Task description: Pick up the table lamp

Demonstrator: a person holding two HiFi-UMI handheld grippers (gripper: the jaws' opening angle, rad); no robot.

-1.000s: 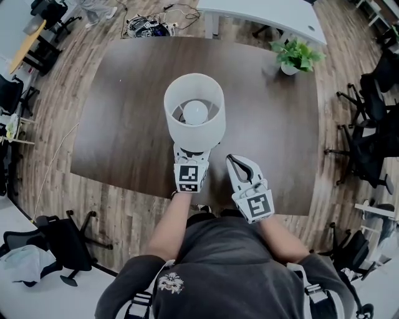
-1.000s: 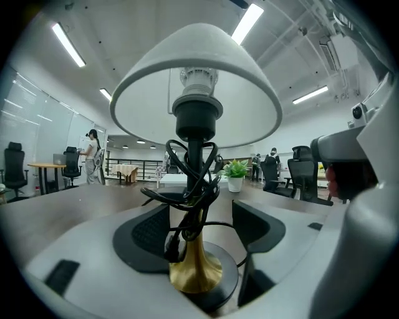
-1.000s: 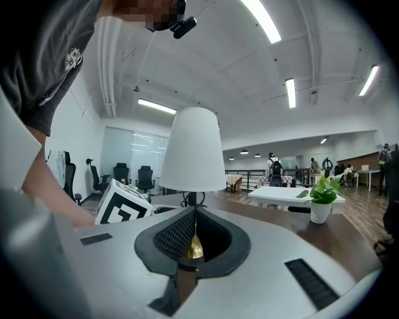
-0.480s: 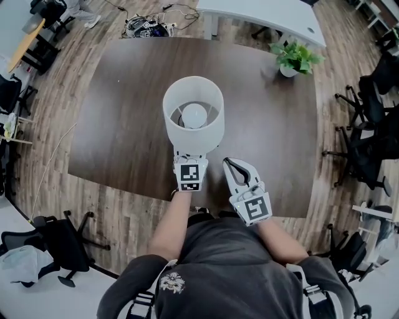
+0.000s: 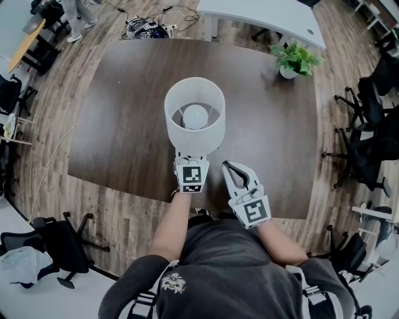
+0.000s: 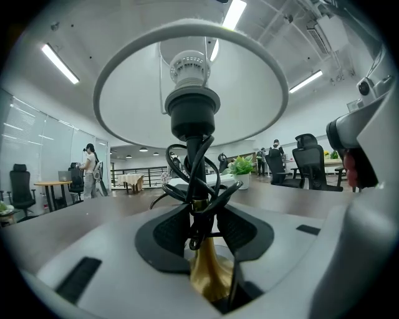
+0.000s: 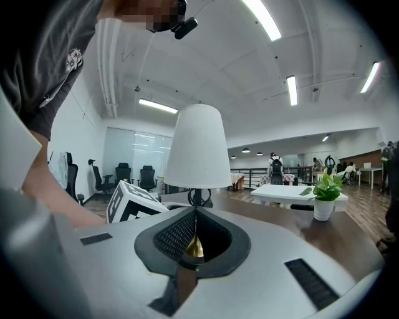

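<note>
A table lamp with a white drum shade (image 5: 194, 138) and a bare bulb (image 5: 196, 115) stands on the dark round table (image 5: 124, 93). In the left gripper view its black stem (image 6: 198, 156), wound with black cord, rises from a brass base (image 6: 209, 274). My left gripper (image 5: 191, 156) reaches under the shade. Its jaws are closing, with the stem and cord between the pads (image 6: 171, 233), which stand close on both sides. My right gripper (image 5: 229, 166) rests shut and empty just right of the lamp, whose shade (image 7: 199, 149) stands ahead of it.
A potted plant (image 5: 293, 57) sits at the table's far right. A white desk (image 5: 262, 15) stands beyond the table. Office chairs (image 5: 368, 143) stand on the wood floor at the right, another chair (image 5: 62, 240) at the near left. Cables (image 5: 149, 25) lie on the floor beyond.
Lamp and both grippers keep their places in the head view. A person at the far top left has walked on.
</note>
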